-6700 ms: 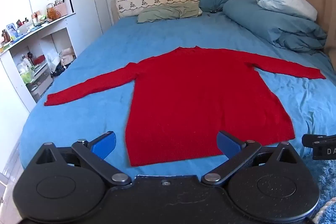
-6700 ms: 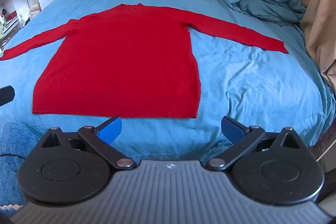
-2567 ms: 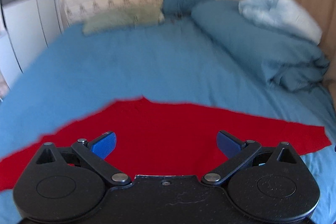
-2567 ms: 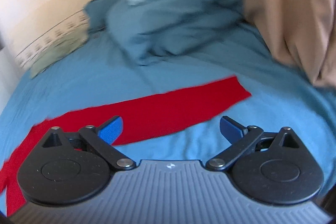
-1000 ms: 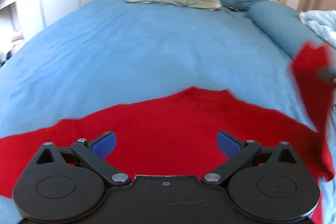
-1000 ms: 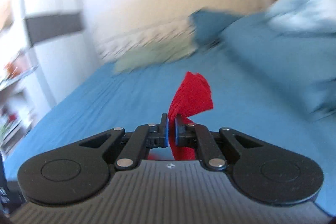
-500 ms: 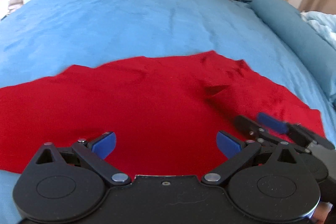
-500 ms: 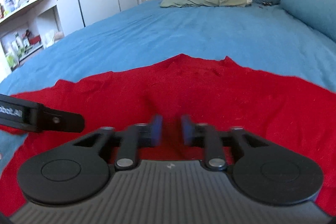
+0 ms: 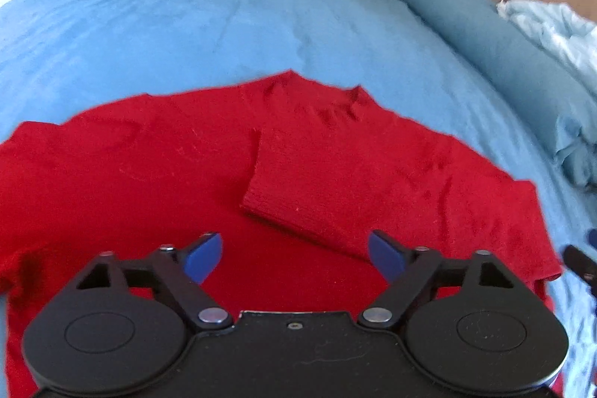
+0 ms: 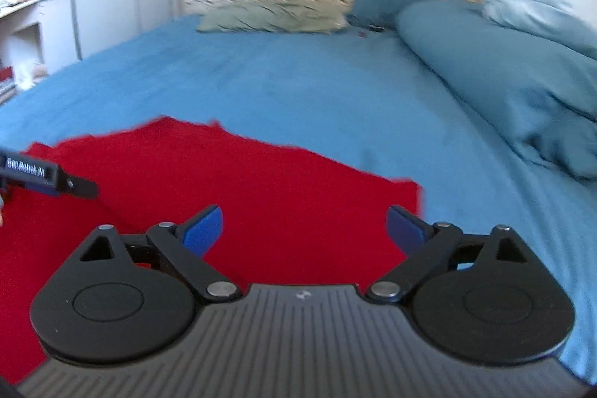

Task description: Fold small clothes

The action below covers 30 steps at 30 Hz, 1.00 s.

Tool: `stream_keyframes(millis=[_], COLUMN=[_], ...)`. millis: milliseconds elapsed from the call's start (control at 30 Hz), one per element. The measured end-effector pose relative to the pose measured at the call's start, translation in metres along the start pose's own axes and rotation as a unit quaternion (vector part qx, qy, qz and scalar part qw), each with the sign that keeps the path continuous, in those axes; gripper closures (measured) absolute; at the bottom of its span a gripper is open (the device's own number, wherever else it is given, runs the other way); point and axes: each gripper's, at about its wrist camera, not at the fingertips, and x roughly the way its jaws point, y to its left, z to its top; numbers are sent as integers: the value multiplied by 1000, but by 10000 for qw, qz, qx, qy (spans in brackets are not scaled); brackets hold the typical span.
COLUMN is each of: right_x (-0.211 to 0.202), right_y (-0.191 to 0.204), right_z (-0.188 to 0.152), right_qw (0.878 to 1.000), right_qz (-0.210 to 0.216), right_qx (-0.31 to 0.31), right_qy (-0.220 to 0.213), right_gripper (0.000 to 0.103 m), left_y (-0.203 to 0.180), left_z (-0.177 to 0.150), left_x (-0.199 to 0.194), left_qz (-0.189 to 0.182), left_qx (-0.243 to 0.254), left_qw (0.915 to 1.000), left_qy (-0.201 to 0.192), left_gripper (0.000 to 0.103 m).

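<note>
Now the red sweater (image 9: 149, 174) lies flat on the blue bed (image 9: 186, 25), just under and in front of my left gripper (image 9: 294, 258), and its right sleeve (image 9: 317, 189) is folded across the chest, the cuff near my fingertips. My left jaws stand apart with nothing pinched, though they have just been closing a little. My right gripper (image 10: 304, 230) hovers over the sweater's right edge; its jaws have just been opening and are now wide and empty. A second ago this gripper was shut on the sleeve end and held it up in the air; now the sleeve rests on the sweater.
</note>
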Motion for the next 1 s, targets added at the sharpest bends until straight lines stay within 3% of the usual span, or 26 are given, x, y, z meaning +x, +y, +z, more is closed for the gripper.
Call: stream_keyframes(millis=[33,200,233,300,333,367,400,533,633,733,800,1000], right_x=[-2,0,2,9,13,13,15,30,40,52,58,64], right_y=[-7,-24,-25,-25,-25,-24,-24,-20,-18,-20,-20,-37], right_z=[-6,-34,-37,-43,-45,-47,-49,-44,-37,-33,-32,-31], right_qw=[10000,9995,9993,9986,9984,9981,9978,9968,9967,9960,9955,9897], right_qz=[-58,-183,-195,-234,-250,-277,-305,-468,-457,-395,-415,-1007], right_qx=[37,47,56,126,166,206,237,223,230,309,322,574], right_qy=[9,269,327,450,486,507,536,613,633,746,788,839], right_gripper=[0,0,0,0,0,0,0,0,0,0,0,0], left_y=[-1,-6,-8,-10,-11,-11,-13,-17,-11,11,31,69], left_z=[-1,-3,-2,1,3,5,6,20,31,32,27,-2], left_x=[5,13,15,19,21,22,22,3,-34,-64,-70,-45], left_qz=[153,380,420,451,456,452,495,560,886,1291,1436,1419], left_qx=[19,182,224,245,236,224,217,173,113,113,29,-177], left_qw=[9999,9988,9984,9981,9981,9980,9978,9948,9844,9722,9699,9796], left_qy=[-28,-255,-294,-332,-353,-375,-395,-836,-1515,-1949,-1965,-1408], left_gripper=[27,30,36,50,63,86,97,99,99,99,99,99])
